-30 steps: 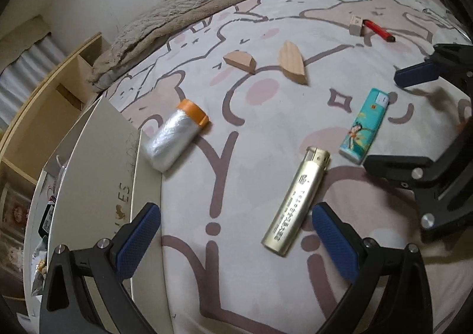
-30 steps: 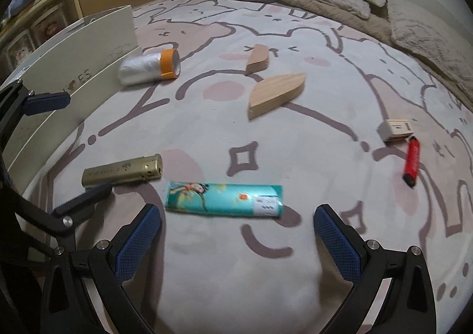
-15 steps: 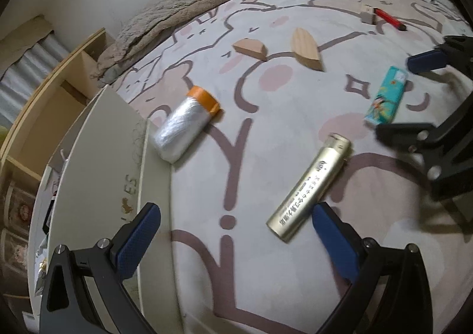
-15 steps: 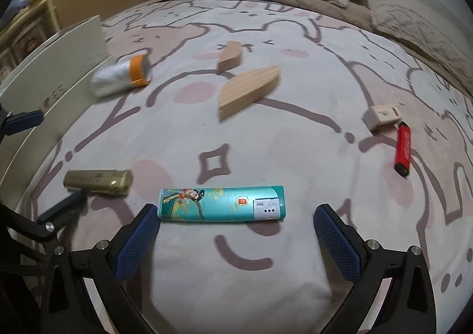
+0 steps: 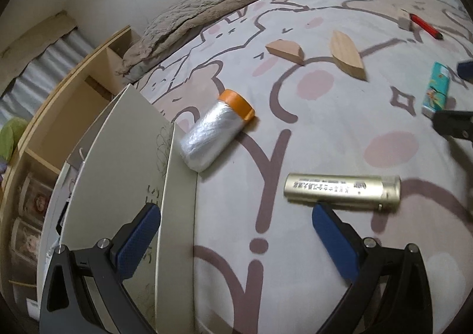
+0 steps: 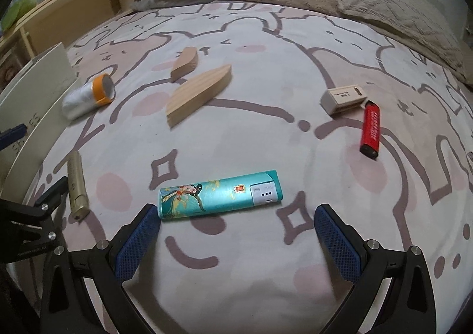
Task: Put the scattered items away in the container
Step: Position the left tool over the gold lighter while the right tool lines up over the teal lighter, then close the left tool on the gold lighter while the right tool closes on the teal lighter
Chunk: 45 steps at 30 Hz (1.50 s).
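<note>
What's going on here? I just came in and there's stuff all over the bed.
A person holds two grippers over the patterned bedspread, both open and empty. The left gripper hovers by the gold cylindrical lighter, next to the pale cardboard box. The right gripper is lined up on the teal illustrated lighter. The foil roll with orange cap, two wooden blocks, a red lighter and a small beige box lie loose.

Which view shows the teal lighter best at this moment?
The right wrist view: the teal lighter lies whole and sharp on the bedspread, just ahead of the open right gripper, with its printed picture readable. The left wrist view shows it small at the right edge, its lower end cut off by the other gripper's dark frame.
</note>
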{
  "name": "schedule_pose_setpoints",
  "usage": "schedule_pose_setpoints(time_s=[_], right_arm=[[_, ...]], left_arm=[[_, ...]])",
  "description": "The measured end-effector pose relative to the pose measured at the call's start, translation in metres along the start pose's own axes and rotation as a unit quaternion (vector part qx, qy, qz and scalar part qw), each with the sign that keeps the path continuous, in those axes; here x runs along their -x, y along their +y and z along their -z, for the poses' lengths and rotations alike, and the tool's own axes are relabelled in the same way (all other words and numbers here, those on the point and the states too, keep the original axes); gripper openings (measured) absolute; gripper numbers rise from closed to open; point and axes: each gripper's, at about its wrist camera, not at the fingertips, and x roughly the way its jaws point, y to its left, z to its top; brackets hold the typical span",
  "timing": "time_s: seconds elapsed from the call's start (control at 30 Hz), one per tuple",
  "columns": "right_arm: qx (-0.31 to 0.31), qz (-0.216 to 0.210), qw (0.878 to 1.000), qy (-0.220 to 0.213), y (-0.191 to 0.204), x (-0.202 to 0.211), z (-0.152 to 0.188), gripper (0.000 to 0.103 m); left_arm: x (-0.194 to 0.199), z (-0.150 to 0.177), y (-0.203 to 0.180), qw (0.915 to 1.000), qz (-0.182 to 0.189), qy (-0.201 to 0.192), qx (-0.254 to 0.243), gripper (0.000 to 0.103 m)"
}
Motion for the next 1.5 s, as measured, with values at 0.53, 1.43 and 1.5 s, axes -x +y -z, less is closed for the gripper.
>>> schedule_pose_setpoints(time_s=[0.53,1.43,1.5], right_arm=[[0.004,0.000,1.000,0.001,-0.001,-0.006,0.002,0.103],[0.013,0.015,1.000,-0.004,0.003,-0.008,0.003,0.103],[0.013,0.017,1.000,-0.004,0.003,-0.009,0.004,0.103]], left_arm=[[0.012,-0.002,-0.018,0.9871,0.160,-0.014,0.002,0.103],[0.003,-0.005,-0.032,0.9623,0.256,0.003,0.092,0.103],[0.003,-0.004,-0.033,0.9646,0.249,0.001,0.087,0.103]])
